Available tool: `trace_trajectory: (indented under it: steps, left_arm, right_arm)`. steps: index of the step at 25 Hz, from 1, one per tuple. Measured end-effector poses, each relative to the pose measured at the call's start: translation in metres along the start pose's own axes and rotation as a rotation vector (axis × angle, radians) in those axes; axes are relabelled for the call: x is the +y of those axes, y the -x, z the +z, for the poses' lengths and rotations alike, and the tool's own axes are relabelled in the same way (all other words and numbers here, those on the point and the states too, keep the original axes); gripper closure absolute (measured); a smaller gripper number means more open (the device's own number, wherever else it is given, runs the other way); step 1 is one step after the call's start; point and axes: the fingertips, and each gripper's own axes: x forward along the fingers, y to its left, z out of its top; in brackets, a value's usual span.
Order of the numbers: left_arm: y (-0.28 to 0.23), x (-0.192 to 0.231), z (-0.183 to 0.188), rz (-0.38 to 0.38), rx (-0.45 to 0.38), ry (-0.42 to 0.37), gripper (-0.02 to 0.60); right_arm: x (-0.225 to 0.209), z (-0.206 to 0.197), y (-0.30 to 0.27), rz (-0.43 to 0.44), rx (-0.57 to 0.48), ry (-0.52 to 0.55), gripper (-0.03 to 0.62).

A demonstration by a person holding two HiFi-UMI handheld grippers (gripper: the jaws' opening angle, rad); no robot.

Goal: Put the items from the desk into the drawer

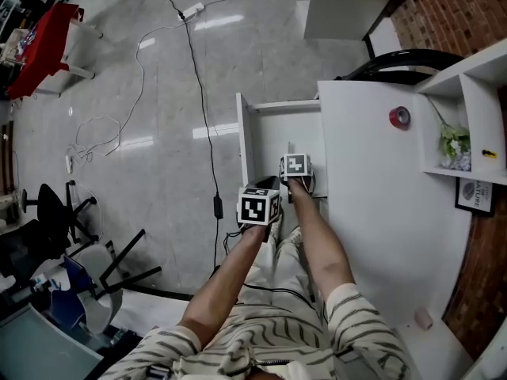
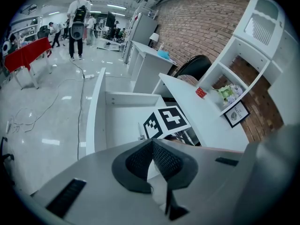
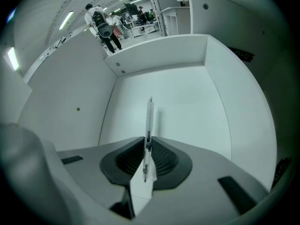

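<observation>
Head view, nearest: two forearms (image 1: 317, 240) in striped sleeves run toward 12 o'clock, one gripper in each hand
Left gripper (image 2: 152, 144): jaws pressed together at the tips with nothing between them; it hangs over the near end of the drawer, at 7 o'clock of the other gripper
Right gripper (image 3: 146, 142): inside the drawer, jaws closed tight on a pen
Pen (image 3: 149, 116): clear-barrelled and thin, clamped near its rear end; the free length points to 12 o'clock in the right gripper view, above the white drawer floor; I cannot tell whether the tip touches it
Drawer (image 1: 242, 133): white, pulled out from the left edge of the desk; apart from the gripper and pen, only bare white floor and walls show inside
Desk (image 1: 380, 204): white top at 3 o'clock of the drawer
Pink thing (image 1: 423, 318): small, on the desk's near corner, at 4 o'clock of the head view; too small to tell what it is
Red tape roll (image 1: 399, 117): on the desk's far part, at 2 o'clock of the right gripper, well apart from it
Shelf (image 1: 467, 77): white, at the desk's right edge, holding a green plant (image 1: 453, 142) and a framed picture (image 1: 475, 195)
Cable (image 1: 198, 77): black, trailing over the grey floor at 11 o'clock
People (image 2: 77, 18): standing far off down the hall in the left gripper view
</observation>
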Motion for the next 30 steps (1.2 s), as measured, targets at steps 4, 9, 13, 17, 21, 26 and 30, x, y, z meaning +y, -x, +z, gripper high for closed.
trace_trajectory:
  steps: [4,9,13,17,21,26,30]
  left_arm:
    - [-0.003,-0.003,-0.002,-0.005,0.006,-0.003,0.575]
    - [-0.003,0.001,-0.004,0.001,0.013,-0.014,0.575]
    - [-0.001,-0.001,-0.008,0.009,0.016,-0.026,0.575]
    - [-0.005,-0.006,-0.011,0.011,0.021,-0.041,0.575]
    - [-0.007,-0.009,-0.010,0.008,0.027,-0.045,0.575]
    - [-0.006,-0.011,-0.007,0.010,0.030,-0.049,0.575]
    - [-0.006,-0.016,-0.003,0.010,0.026,-0.048,0.575]
  right_arm:
    - [-0.004,0.002,-0.003,-0.007,-0.004,-0.001,0.542]
    - [-0.007,0.002,-0.011,-0.013,0.002,-0.001,0.542]
    - [-0.006,0.003,-0.014,-0.017,-0.004,0.007,0.542]
    - [-0.009,0.003,-0.015,-0.002,-0.008,-0.004,0.541]
    - [-0.012,0.003,-0.016,0.009,-0.006,-0.010,0.539]
    - [-0.011,0.004,-0.010,0.027,-0.019,-0.018,0.502]
    - [-0.014,0.006,-0.001,0.026,-0.031,-0.021,0.497]
